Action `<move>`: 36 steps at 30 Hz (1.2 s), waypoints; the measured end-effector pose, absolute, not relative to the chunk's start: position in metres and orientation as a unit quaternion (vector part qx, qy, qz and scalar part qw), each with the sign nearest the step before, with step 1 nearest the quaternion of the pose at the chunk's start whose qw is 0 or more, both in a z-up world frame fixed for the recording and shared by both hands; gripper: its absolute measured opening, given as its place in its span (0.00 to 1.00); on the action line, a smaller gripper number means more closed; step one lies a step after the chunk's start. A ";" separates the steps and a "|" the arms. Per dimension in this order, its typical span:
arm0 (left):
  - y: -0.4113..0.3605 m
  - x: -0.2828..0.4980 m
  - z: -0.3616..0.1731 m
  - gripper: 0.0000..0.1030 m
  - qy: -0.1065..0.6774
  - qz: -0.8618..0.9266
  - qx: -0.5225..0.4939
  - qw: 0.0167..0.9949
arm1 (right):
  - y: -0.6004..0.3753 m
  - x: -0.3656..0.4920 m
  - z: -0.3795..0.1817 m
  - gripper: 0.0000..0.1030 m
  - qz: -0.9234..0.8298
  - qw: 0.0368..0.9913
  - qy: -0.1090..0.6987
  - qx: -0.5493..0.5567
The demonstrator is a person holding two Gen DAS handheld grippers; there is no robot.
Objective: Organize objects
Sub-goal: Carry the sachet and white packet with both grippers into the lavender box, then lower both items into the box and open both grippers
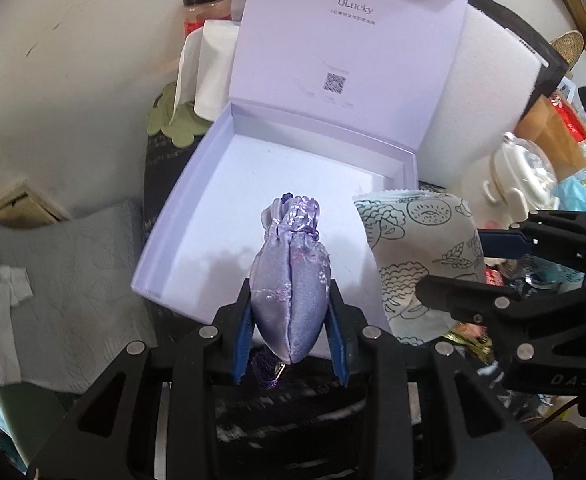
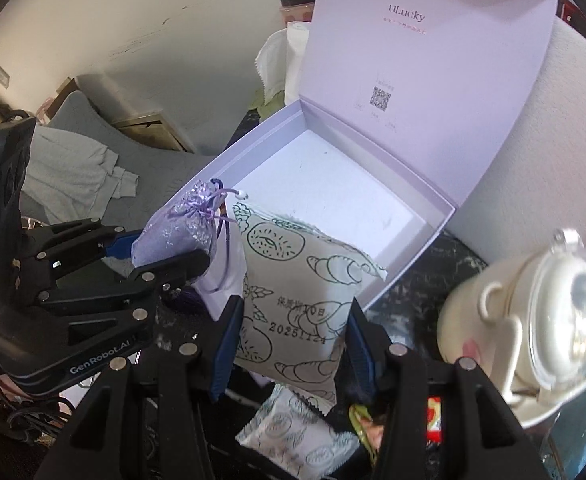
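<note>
Lilac satin, gathered by a drawstring, makes up the pouch (image 1: 289, 280) clamped between the blue pads of the left hand-held gripper (image 1: 291, 324), neck pointing to 12 o'clock over the near edge of the open lilac box (image 1: 181, 216); the box's white floor shows nothing lying on it, and its lid (image 1: 349, 40) stands raised at 12 o'clock, printed "ULucky" with a small square code; at 3 o'clock of the pouch hangs a pale snack packet (image 2: 293, 300) printed with pastry outlines, grasped low on its sides by the right hand-held gripper (image 2: 291, 344), its upper part overlapping the box's near rim; both grippers tilt steeply downward and sit side by side, each showing in the other's view, the left one at 9 o'clock in the right wrist view and the right one (image 1: 489, 264) at 3 o'clock in the left; only the right wrist view shows the date stamp on the packet, a second similar packet (image 2: 293, 436) lying beneath it at 6 o'clock, and the pouch's cord with a white bead (image 2: 241, 195); a cream teapot-like vessel (image 2: 493, 320) with a clear lid stands at 4 o'clock on the dark worktop (image 2: 417, 284); behind the box at 11 o'clock are a white paper roll (image 1: 213, 72) and a black-capped jar (image 1: 207, 6).
</note>
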State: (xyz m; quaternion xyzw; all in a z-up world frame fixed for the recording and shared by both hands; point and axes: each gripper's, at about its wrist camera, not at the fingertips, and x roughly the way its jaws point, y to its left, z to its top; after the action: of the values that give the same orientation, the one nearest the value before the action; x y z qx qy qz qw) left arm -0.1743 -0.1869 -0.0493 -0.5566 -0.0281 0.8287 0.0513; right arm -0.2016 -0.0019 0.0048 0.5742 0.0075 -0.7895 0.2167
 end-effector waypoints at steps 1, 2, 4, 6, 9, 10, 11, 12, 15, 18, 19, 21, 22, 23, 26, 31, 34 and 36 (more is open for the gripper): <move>-0.189 -0.180 -0.052 0.30 -0.026 0.830 -0.555 0.053 | -0.003 -0.206 0.003 0.49 -0.790 0.215 0.007 0.575; -0.191 -0.184 -0.055 0.30 -0.025 0.830 -0.555 0.054 | -0.004 -0.209 0.001 0.49 -0.790 0.213 0.006 0.574; -0.194 -0.192 -0.061 0.30 -0.019 0.837 -0.545 0.052 | -0.006 -0.218 -0.002 0.49 -0.792 0.208 0.003 0.574; -0.197 -0.201 -0.068 0.30 -0.017 0.835 -0.547 0.054 | -0.008 -0.227 -0.007 0.49 -0.792 0.204 0.001 0.575; -0.200 -0.213 -0.077 0.30 -0.017 0.834 -0.549 0.057 | -0.012 -0.237 -0.015 0.49 -0.792 0.198 0.000 0.577; -0.201 -0.217 -0.081 0.30 -0.015 0.834 -0.549 0.059 | -0.013 -0.242 -0.018 0.49 -0.793 0.196 0.000 0.577; -0.201 -0.219 -0.084 0.30 -0.019 0.836 -0.546 0.054 | -0.015 -0.246 -0.020 0.49 -0.793 0.194 0.000 0.578; -0.201 -0.223 -0.088 0.30 -0.018 0.836 -0.546 0.055 | -0.016 -0.249 -0.023 0.49 -0.793 0.191 0.001 0.579; -0.204 -0.233 -0.099 0.30 -0.024 0.847 -0.530 0.039 | -0.019 -0.259 -0.032 0.49 -0.793 0.185 0.002 0.581; -0.208 -0.245 -0.110 0.30 -0.024 0.845 -0.532 0.041 | -0.021 -0.271 -0.041 0.49 -0.792 0.180 0.000 0.584; -0.210 -0.249 -0.113 0.30 -0.024 0.845 -0.533 0.042 | -0.021 -0.275 -0.045 0.49 -0.792 0.177 -0.001 0.585; -0.213 -0.258 -0.121 0.30 -0.027 0.840 -0.540 0.043 | -0.022 -0.281 -0.050 0.49 -0.792 0.172 0.000 0.586; -0.213 -0.262 -0.124 0.30 -0.026 0.840 -0.541 0.043 | -0.022 -0.285 -0.054 0.49 -0.791 0.169 0.000 0.588; -0.213 -0.265 -0.127 0.30 -0.022 0.840 -0.541 0.042 | -0.022 -0.288 -0.057 0.49 -0.791 0.166 0.001 0.588; -0.214 -0.275 -0.137 0.30 -0.012 0.839 -0.543 0.042 | -0.021 -0.296 -0.066 0.49 -0.790 0.157 0.000 0.592; -0.215 -0.287 -0.152 0.30 -0.014 0.831 -0.555 0.048 | -0.023 -0.304 -0.078 0.49 -0.788 0.149 0.006 0.597; -0.214 -0.291 -0.156 0.30 -0.012 0.830 -0.555 0.050 | -0.024 -0.307 -0.085 0.49 -0.786 0.147 0.005 0.601; -0.213 -0.294 -0.159 0.30 -0.009 0.830 -0.555 0.052 | -0.023 -0.308 -0.088 0.49 -0.786 0.144 0.001 0.601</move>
State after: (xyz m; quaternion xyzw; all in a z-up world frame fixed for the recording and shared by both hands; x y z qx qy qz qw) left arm -0.2937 -0.2133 -0.1590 -0.5553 -0.0087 0.8300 0.0515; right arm -0.3083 -0.0232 -0.0881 0.6014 0.0014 -0.7859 0.1439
